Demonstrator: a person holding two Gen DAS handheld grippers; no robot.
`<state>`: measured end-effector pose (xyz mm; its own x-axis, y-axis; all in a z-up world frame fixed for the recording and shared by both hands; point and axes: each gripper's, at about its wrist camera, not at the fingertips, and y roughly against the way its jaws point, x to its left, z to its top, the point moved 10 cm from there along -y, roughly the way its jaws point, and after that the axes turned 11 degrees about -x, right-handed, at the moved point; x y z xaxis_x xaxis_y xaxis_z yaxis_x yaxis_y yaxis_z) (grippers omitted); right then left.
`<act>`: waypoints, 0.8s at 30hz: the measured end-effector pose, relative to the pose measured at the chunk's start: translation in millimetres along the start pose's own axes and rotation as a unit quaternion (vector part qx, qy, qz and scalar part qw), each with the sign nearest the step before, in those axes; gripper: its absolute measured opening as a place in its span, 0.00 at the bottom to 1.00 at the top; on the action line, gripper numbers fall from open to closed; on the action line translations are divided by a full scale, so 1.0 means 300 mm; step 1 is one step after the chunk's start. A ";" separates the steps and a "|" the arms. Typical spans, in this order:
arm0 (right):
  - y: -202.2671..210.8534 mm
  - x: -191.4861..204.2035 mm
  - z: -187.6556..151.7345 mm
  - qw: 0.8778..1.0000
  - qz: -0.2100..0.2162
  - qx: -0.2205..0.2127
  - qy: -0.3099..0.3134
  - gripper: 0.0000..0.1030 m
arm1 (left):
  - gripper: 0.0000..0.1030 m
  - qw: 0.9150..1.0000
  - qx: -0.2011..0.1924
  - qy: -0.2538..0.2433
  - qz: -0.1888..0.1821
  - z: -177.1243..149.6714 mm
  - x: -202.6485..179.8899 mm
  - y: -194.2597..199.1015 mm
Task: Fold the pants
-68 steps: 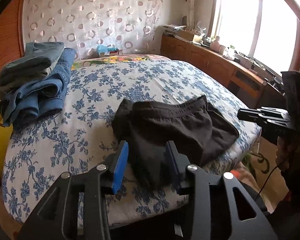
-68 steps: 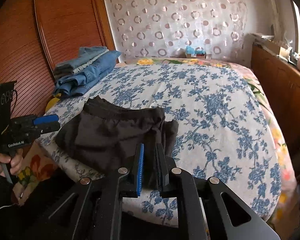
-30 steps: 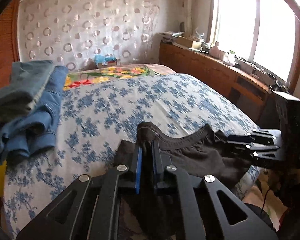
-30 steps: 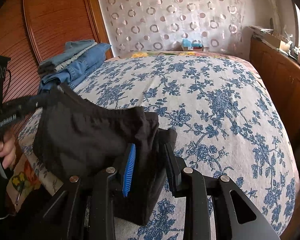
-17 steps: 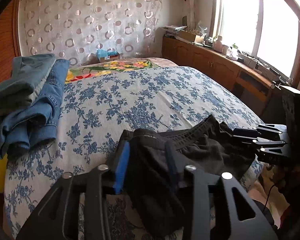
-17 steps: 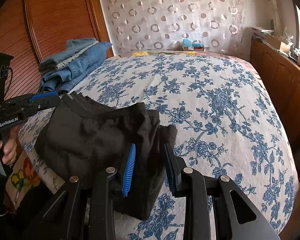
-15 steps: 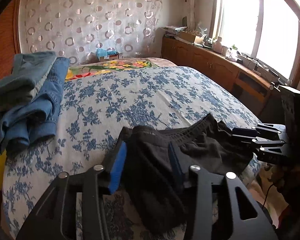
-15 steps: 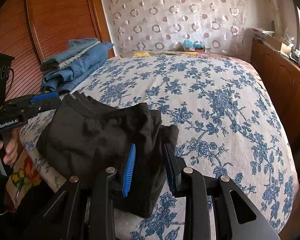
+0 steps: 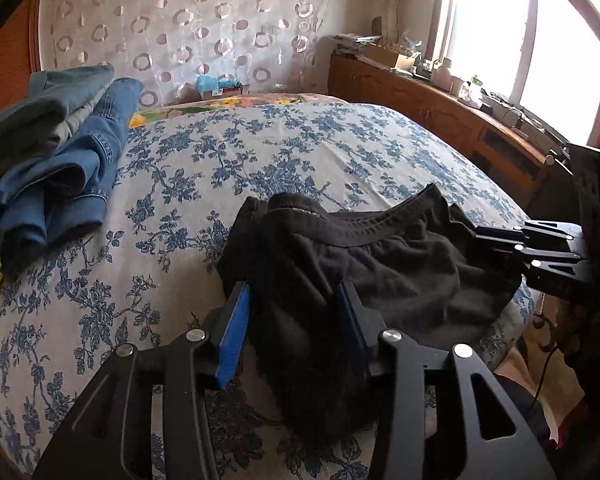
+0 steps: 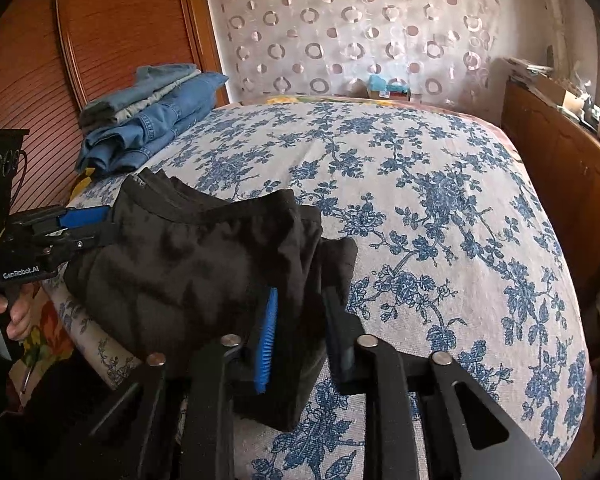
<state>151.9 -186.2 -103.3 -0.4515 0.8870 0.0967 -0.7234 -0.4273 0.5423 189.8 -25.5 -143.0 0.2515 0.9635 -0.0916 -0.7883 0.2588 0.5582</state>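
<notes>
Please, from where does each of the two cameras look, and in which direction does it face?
Left wrist: sits on the left tool, looks down over the black pants toward the window; the right tool shows.
Right wrist: sits on the right tool, faces the wooden wardrobe; the left tool and a hand show.
Shared: pants, floral bedsheet, stacked jeans.

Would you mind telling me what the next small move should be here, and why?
Probably close the left gripper on the black pants. Its fingers stand apart around a fold without pressing it, whereas the right gripper has just been closing on the opposite edge; both ends need holding before the next fold on the bed.
</notes>
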 end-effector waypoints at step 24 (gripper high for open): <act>0.037 -0.047 0.022 1.000 -0.011 -0.011 -0.018 0.25 | 0.53 1.000 0.002 0.009 0.007 -0.037 0.027 -0.042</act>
<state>153.6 -202.4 -93.1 -0.4156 0.9022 0.1154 -0.7446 -0.4103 0.5265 195.5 -20.2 -159.8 0.2294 0.9683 -0.0989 -0.7893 0.2445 0.5632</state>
